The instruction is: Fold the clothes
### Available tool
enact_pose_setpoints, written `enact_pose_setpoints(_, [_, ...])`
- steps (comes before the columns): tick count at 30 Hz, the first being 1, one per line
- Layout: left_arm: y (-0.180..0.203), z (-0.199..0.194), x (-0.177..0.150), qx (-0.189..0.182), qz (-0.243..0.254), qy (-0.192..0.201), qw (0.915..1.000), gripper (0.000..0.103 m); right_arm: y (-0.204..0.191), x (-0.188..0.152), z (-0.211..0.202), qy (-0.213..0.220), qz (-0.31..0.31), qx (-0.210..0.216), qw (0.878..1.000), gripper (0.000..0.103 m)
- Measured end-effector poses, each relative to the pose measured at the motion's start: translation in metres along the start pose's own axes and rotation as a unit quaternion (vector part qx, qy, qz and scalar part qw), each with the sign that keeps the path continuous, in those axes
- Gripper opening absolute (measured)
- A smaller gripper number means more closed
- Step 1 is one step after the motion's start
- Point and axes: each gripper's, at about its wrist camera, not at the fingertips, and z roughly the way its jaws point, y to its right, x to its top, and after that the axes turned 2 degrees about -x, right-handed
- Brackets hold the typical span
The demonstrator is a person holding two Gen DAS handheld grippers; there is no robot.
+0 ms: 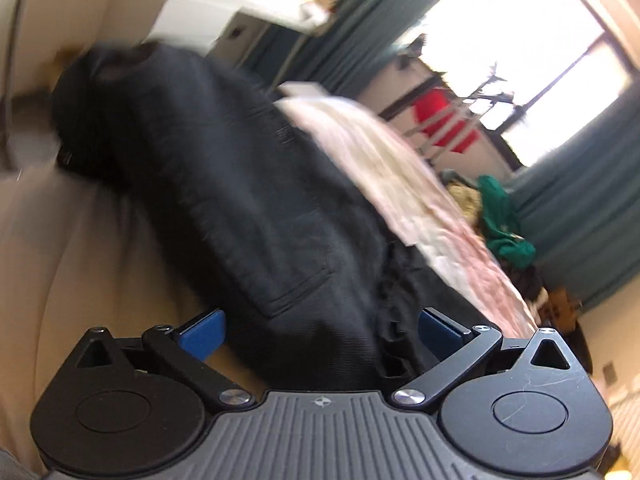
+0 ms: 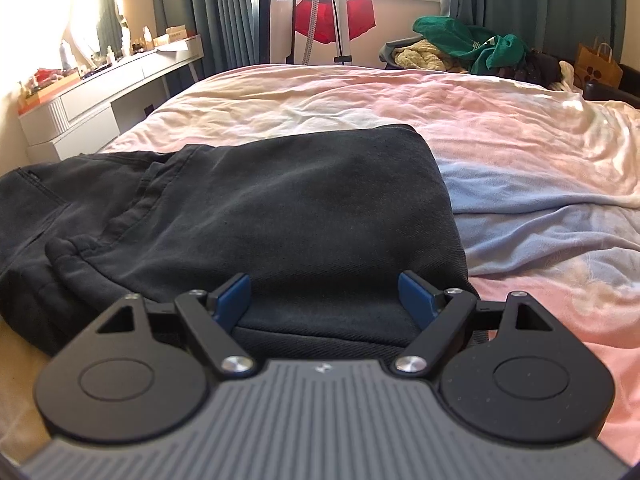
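Observation:
A black pair of pants (image 2: 256,208) lies partly folded on the bed, its waistband and pocket end toward the left. My right gripper (image 2: 326,300) is open, its blue fingers (image 2: 234,298) wide apart at the near folded edge of the pants. In the tilted, blurred left wrist view the same black pants (image 1: 224,184) run away from my left gripper (image 1: 320,334), which is open with the cloth between its blue fingers (image 1: 202,336); I cannot tell whether they touch it.
The bed has a pink, white and blue sheet (image 2: 520,168). A white desk (image 2: 112,84) with small items stands at the left. A pile of green and yellow clothes (image 2: 468,50), a paper bag (image 2: 598,64) and a hanging red garment (image 2: 336,16) are at the far end.

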Motion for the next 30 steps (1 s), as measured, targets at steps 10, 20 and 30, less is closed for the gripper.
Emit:
enact_pose_setpoints(10, [-0.066, 0.02, 0.022, 0.006, -0.207, 0.006, 0.9782, 0.098, -0.006, -0.003, 0.0, 0.001, -0.016, -0.014, 1.0, 0.083])
enact_pose_setpoints(20, [-0.106, 0.028, 0.058, -0.024, -0.337, 0.05, 0.9399, 0.095, -0.01, -0.006, -0.002, 0.007, -0.026, -0.023, 0.999, 0.083])
enact_pose_setpoints(30, [-0.113, 0.045, 0.09, -0.015, -0.314, 0.088, 0.9454, 0.061, -0.025, 0.0, -0.019, 0.067, -0.051, -0.019, 0.996, 0.083])
